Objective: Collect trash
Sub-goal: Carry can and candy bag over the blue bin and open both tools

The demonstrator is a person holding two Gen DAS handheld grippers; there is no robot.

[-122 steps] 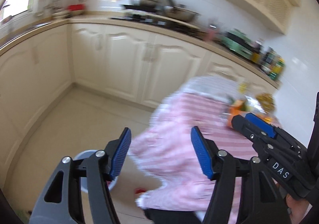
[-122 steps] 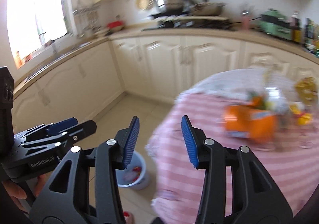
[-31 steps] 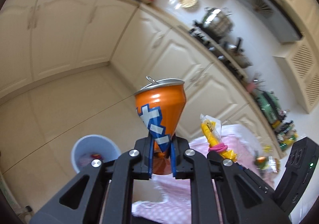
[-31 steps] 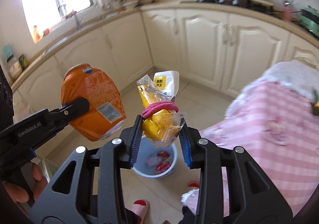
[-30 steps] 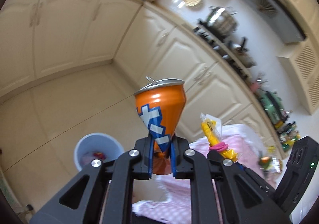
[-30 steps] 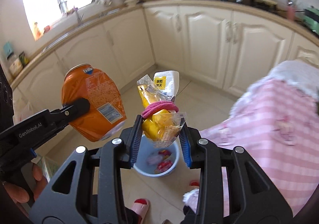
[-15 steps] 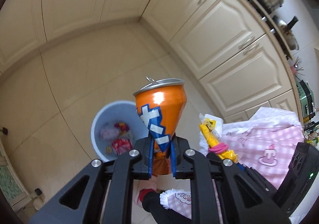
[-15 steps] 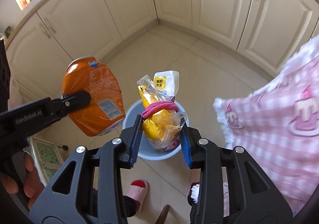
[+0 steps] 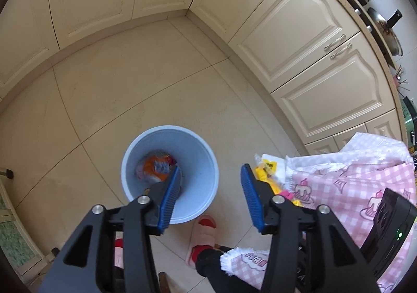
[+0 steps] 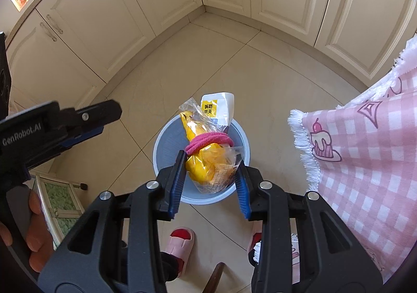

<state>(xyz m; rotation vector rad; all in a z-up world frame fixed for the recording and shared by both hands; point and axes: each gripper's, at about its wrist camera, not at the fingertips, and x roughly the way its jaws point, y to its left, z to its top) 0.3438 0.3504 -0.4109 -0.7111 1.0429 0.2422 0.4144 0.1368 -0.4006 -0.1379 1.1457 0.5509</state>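
Observation:
A light blue trash bin (image 9: 208, 162) stands on the tile floor below both grippers. The orange can (image 9: 153, 169) lies inside it among other trash. My left gripper (image 9: 209, 188) is open and empty above the bin. My right gripper (image 10: 209, 175) holds a yellow snack bag (image 10: 206, 160) tied with a pink band (image 10: 208, 140), directly over the bin (image 10: 161, 147); its jaws look slightly spread but still touch the bag. The bag also shows at the right in the left wrist view (image 9: 265, 170).
Cream kitchen cabinets (image 9: 299, 32) wrap around the floor corner. A table with a pink checked cloth (image 10: 365, 162) juts in at the right. The person's pink slippers (image 10: 179, 243) stand just before the bin. A low glass-fronted unit (image 10: 60, 201) is at the left.
My left gripper has opened and the orange can has dropped into the bin. Both grippers have tilted further down over the bin. The right jaws have widened slightly around the bag.

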